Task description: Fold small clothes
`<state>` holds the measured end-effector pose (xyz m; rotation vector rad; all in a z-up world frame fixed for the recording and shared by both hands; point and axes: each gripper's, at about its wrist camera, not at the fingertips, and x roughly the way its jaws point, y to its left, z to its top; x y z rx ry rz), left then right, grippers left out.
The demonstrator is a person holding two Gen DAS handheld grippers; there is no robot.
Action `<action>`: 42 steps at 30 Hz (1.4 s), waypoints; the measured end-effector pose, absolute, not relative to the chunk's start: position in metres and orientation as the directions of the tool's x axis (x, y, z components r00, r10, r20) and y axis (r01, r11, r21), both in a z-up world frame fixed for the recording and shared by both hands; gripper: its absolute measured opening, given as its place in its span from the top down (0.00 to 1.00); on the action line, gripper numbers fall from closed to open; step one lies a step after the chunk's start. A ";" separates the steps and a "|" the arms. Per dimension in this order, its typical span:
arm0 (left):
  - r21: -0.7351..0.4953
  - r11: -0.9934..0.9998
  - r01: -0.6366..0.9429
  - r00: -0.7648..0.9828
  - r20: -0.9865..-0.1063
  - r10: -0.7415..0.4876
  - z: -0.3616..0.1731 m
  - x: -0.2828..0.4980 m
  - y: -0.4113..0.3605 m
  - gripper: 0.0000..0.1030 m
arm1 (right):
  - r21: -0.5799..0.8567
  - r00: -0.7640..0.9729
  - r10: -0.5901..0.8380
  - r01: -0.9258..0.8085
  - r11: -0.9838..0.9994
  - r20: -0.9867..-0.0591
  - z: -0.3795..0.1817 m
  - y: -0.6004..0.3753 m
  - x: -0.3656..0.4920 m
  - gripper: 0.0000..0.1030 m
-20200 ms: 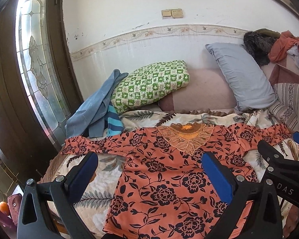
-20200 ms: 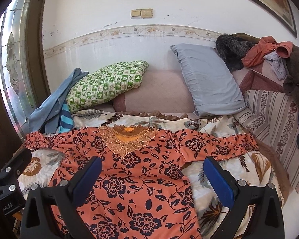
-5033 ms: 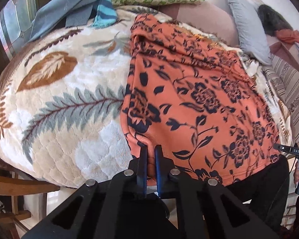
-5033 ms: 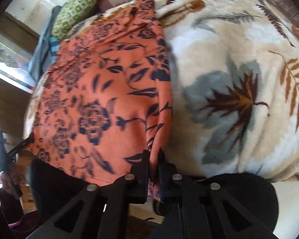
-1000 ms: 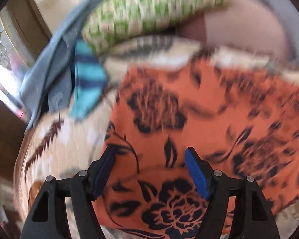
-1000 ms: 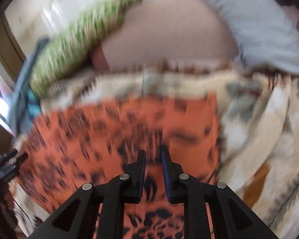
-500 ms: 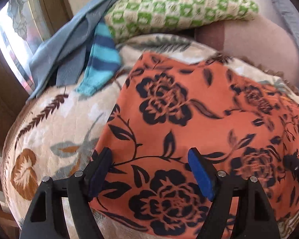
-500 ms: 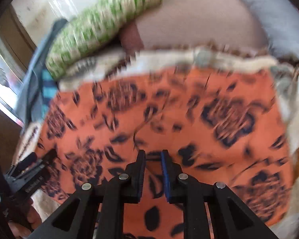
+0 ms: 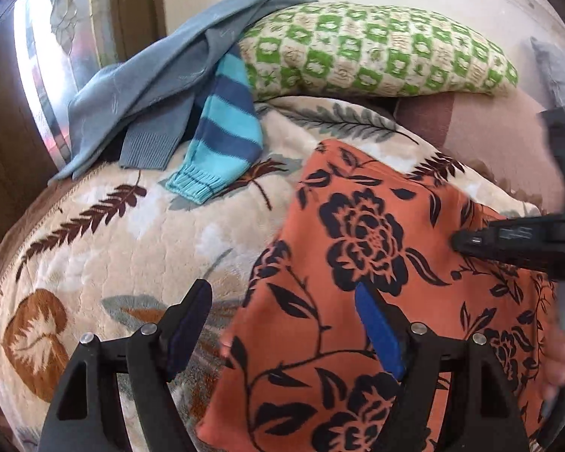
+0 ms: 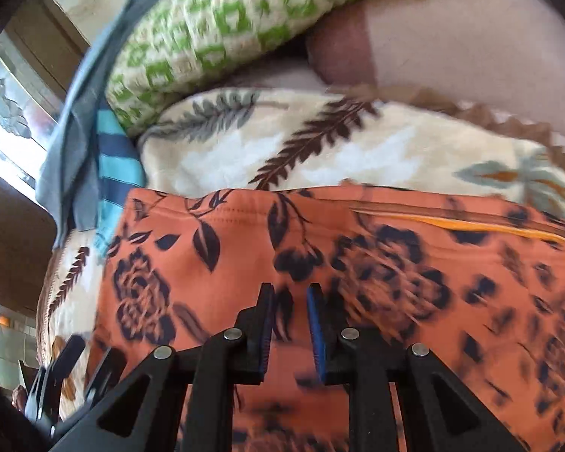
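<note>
- The orange floral-print fabric garment (image 9: 376,286) lies folded on the cream leaf-patterned plush blanket (image 9: 139,233), filling the lower right of the left wrist view and the lower half of the right wrist view (image 10: 358,263).
- In the right wrist view its long axis runs left to right across the frame, its far stitched edge facing the green-and-cream checked pillow (image 10: 222,26) at the top.
- The left gripper (image 9: 282,324) is spread wide and holds nothing; the garment's left edge lies between its blue-padded fingers (image 9: 376,331).
- The right gripper (image 10: 289,329) hovers over the garment's middle, jaws narrowly parted; whether they pinch any cloth cannot be told.
- A turquoise-and-navy striped knitted sleeve (image 9: 222,139) lies at the upper left, beside the pillow.
</note>
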<state>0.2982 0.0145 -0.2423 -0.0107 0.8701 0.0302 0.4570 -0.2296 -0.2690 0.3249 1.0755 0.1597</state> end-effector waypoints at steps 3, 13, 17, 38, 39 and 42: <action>-0.004 0.999 -0.043 0.643 -0.765 0.025 -0.244 0.301 0.020 0.23 | 0.279 0.495 0.214 0.062 0.958 -0.842 -0.280 -0.219 0.487 0.82; -0.054 0.998 -0.038 0.703 -0.711 -0.012 -0.219 0.291 0.025 0.23 | 0.314 0.622 0.232 0.023 0.949 -0.748 -0.224 -0.224 0.429 0.82; -0.052 0.998 -0.039 0.704 -0.710 -0.009 -0.215 0.287 0.024 0.23 | 0.277 0.623 0.196 0.034 0.960 -0.757 -0.210 -0.230 0.365 0.82; 0.114 0.993 -0.024 0.579 -0.808 0.107 -0.243 0.299 -0.005 0.22 | 0.400 0.629 0.113 0.335 0.853 -0.769 -0.260 -0.375 0.264 0.82; 0.126 0.992 -0.024 0.575 -0.810 0.117 -0.245 0.300 -0.005 0.22 | 0.389 0.607 0.096 0.372 0.843 -0.789 -0.268 -0.387 0.266 0.82; 0.140 0.990 -0.015 0.514 -0.848 0.128 -0.261 0.308 0.001 0.18 | 0.470 0.584 0.183 0.388 0.793 -0.791 -0.288 -0.409 0.272 0.82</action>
